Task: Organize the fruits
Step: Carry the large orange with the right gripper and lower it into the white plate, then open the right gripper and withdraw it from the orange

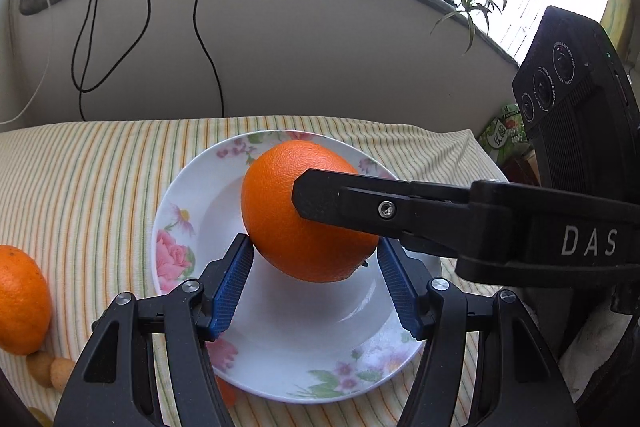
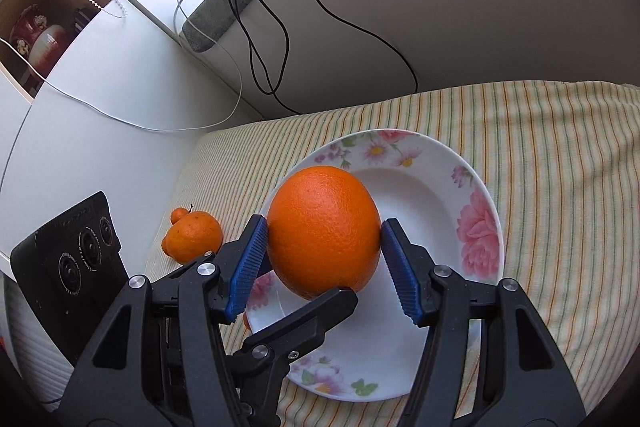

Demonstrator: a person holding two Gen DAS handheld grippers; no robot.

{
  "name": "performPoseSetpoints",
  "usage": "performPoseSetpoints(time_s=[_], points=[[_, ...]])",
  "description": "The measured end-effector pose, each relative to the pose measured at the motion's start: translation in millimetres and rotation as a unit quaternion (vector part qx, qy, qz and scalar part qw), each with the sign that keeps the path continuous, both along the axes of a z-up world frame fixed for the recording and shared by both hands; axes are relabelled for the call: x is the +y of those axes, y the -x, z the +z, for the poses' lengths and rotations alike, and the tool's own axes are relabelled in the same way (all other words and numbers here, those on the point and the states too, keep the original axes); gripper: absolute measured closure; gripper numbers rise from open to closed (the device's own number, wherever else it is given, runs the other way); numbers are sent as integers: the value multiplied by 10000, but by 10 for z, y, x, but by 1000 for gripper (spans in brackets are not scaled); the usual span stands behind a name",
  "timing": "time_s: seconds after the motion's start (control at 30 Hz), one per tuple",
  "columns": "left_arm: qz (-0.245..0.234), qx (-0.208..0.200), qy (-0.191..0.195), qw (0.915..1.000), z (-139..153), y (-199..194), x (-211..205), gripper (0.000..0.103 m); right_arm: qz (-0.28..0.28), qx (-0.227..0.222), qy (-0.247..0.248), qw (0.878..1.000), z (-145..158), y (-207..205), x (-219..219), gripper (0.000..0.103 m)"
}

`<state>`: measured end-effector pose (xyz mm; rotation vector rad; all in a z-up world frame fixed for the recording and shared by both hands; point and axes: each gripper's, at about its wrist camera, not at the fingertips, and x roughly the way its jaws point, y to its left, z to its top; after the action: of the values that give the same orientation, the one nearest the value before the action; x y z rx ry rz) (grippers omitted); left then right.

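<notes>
Both tools grip one big orange (image 2: 324,231) over the floral plate (image 2: 476,195): right tool (image 2: 324,259) clamped on its sides, left tool (image 1: 316,259) likewise. A smaller knobby orange (image 2: 194,237) sits on the striped cloth (image 2: 560,167).

Both grippers pitched down, converging on one orange (image 2: 323,231). Right gripper (image 2: 323,259) pads clamp its sides. Left gripper (image 1: 314,259) pads touch its lower flanks, fingers crossing the right's.
</notes>
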<state>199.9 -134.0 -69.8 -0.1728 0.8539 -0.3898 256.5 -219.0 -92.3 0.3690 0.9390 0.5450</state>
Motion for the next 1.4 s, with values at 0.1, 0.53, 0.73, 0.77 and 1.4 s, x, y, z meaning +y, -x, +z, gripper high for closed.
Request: performPoseSetpoints(time_s=[0.1, 0.53, 0.73, 0.77, 1.4], points=[[-12, 22, -37, 10000, -12, -31, -46, 39, -21, 21, -9, 10000, -22, -5, -34, 41], [-53, -76, -584, 9983, 13, 23, -155, 34, -287, -102, 293, 9991, 31, 55, -79, 29], [33, -147, -532, 9985, 79, 142, -12, 34, -374, -269, 459, 9979, 124, 169, -93, 26], [45, -167, -534, 9984, 97, 174, 30, 34, -371, -301, 483, 9977, 140, 192, -86, 25], [932, -787, -537, 9911, 366, 924, 890, 35, 97, -1217, 888, 9885, 394, 1019, 373, 26]])
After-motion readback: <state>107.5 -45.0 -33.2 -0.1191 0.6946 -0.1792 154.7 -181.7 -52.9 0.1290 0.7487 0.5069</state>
